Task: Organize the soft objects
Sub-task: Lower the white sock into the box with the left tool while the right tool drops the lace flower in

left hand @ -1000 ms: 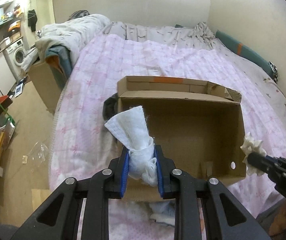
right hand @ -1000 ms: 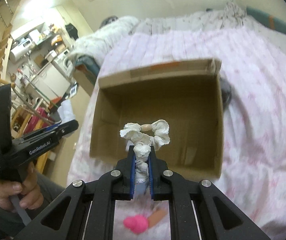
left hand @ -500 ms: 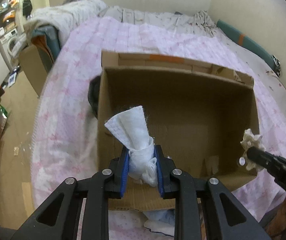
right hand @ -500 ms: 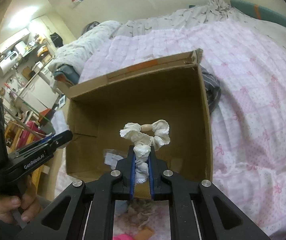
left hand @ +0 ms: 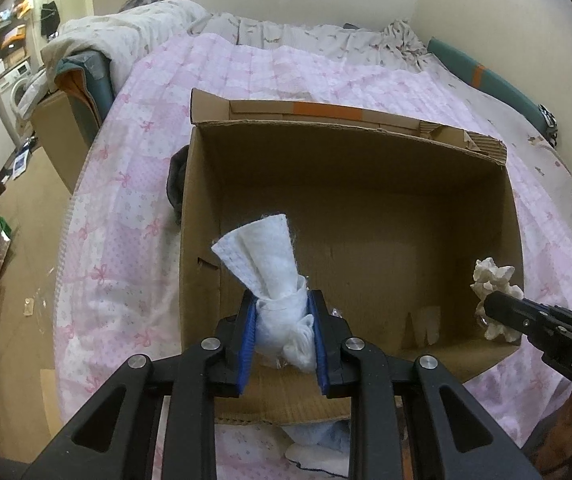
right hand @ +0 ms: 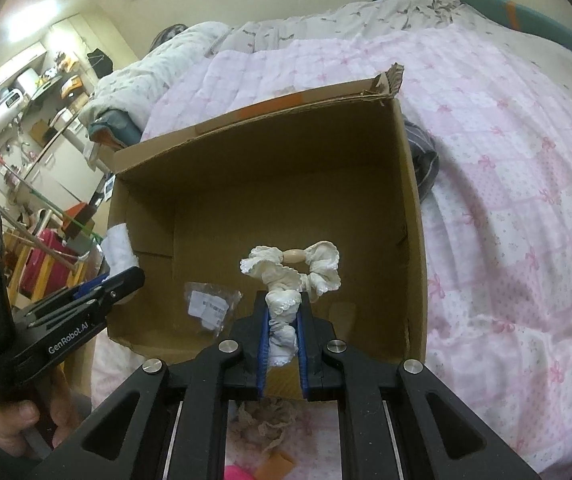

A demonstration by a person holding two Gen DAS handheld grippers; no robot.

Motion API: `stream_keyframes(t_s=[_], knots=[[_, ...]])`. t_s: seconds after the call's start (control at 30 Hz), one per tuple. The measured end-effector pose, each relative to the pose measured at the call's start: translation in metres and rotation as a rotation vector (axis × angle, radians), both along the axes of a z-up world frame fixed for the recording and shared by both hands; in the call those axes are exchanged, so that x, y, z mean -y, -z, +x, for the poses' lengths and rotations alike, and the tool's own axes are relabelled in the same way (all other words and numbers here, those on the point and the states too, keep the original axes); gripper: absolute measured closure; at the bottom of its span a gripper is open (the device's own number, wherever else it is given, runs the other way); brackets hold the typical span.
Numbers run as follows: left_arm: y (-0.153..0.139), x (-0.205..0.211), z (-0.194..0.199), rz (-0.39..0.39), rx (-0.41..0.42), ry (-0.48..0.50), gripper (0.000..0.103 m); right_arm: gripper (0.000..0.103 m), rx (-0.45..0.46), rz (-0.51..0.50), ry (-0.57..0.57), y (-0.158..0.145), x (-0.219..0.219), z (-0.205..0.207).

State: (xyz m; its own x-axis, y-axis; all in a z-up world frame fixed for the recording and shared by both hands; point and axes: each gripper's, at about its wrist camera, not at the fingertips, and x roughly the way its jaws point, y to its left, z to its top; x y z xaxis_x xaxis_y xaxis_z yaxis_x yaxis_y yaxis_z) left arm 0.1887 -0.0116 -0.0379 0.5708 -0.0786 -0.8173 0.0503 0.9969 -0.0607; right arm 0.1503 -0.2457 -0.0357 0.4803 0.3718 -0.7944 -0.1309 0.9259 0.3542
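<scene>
Pink patchwork quilt with bow prints across the bed, filling the middle and right of both views; crumpled pale duvet heaped at upper left of the left wrist view, teal cushion along the wall at upper right, cluttered shelves and a washing machine at far left. Open cardboard box on the quilt at frame centre, flaps up, orange tape strip on the far flap. Inside it, seen from the right wrist view, a small clear plastic packet flat on the box floor at lower left. Dark striped garment wedged against the box's outer wall, on the quilt. Left gripper at lower centre of its own view, blue pads clamped on a white folded cloth, cloth fanning up and to the left over the near-left part of the box opening. Right gripper at lower centre of its view, pinched narrow on a cream ruffled scrunchie, loop spread above the fingertips, over the near edge of the box; same scrunchie at right edge of the left wrist view, just over the box's right wall. Below the right gripper, at bottom of frame, more loose soft pieces on the quilt: beige lacy fabric, pink item, mostly hidden. Person's left hand around the gripper handle at lower left.
</scene>
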Motion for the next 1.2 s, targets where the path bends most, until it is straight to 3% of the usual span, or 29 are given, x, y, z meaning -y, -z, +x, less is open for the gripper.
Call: stream_keyframes(t_s=[0.23, 0.3, 0.37, 0.43, 1.0, 1.03, 1.1, 1.13, 1.17, 1.2], knots=[[0.003, 0.005, -0.001, 0.059, 0.008, 0.008, 0.077, 0.091, -0.009, -0.005, 0.003, 0.0, 0.0, 0.004], [0.003, 0.005, 0.0, 0.06, 0.0, 0.013, 0.066, 0.091, -0.007, -0.002, 0.0, 0.0, 0.0, 0.003], [0.0, 0.005, -0.001, 0.054, 0.013, 0.006, 0.047, 0.091, -0.004, -0.006, -0.001, 0.0, 0.0, 0.003], [-0.002, 0.004, -0.002, 0.061, 0.034, -0.004, 0.041, 0.091, -0.008, -0.011, 0.001, 0.001, 0.0, 0.003], [-0.002, 0.001, -0.001, 0.041, 0.019, -0.019, 0.04, 0.089, -0.03, 0.01, 0.02, 0.005, 0.003, 0.005], [-0.002, 0.002, -0.002, 0.042, 0.017, -0.018, 0.04, 0.085, -0.028, 0.026, 0.025, 0.004, 0.004, 0.005], [-0.002, 0.002, -0.002, 0.04, 0.015, -0.013, 0.04, 0.067, -0.028, 0.064, 0.041, 0.003, 0.007, 0.006], [-0.002, 0.002, -0.002, 0.039, 0.015, -0.012, 0.04, 0.035, -0.028, 0.075, 0.051, 0.002, 0.009, 0.006], [-0.002, 0.002, -0.002, 0.04, 0.016, -0.011, 0.04, 0.013, -0.021, 0.089, 0.073, 0.001, 0.012, 0.005], [-0.002, 0.002, -0.002, 0.041, 0.016, -0.012, 0.04, 0.011, -0.005, 0.1, 0.099, -0.001, 0.015, 0.004]])
